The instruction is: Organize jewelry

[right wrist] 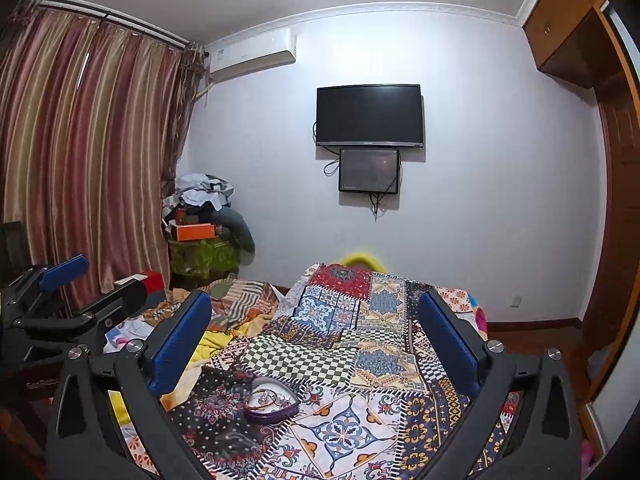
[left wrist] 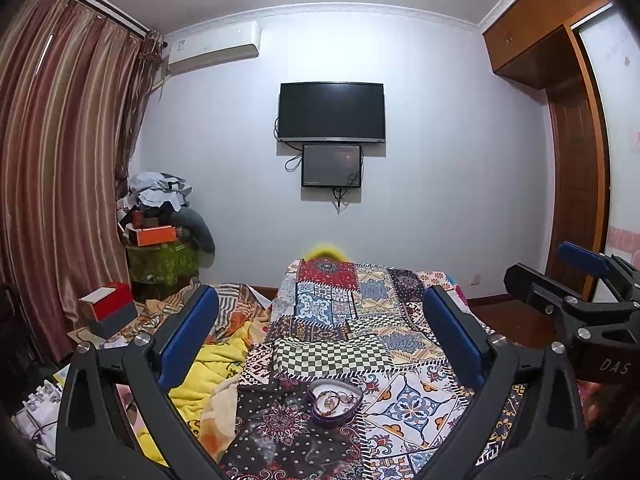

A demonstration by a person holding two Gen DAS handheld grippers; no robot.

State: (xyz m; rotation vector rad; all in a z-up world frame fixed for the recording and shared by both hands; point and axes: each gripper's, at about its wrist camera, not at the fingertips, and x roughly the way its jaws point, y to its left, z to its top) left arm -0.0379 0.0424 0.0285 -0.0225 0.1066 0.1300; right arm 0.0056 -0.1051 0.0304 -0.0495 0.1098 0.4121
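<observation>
Bedspread [left wrist: 360, 312] — both grippers [left wrist: 320, 340] [right wrist: 316, 344] level, agape

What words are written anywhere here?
"DAS" on the black right claw body.
"GeoRobo", cut off, on the black left claw body.
Blue sticker on the white wall air conditioner: too small to read.
Mark under the black wall television: blurred.

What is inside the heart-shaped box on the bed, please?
The heart-shaped box holds tangled jewelry: gold chains or bracelets. Separate pieces are too small to tell, and lower ones are covered.
</observation>
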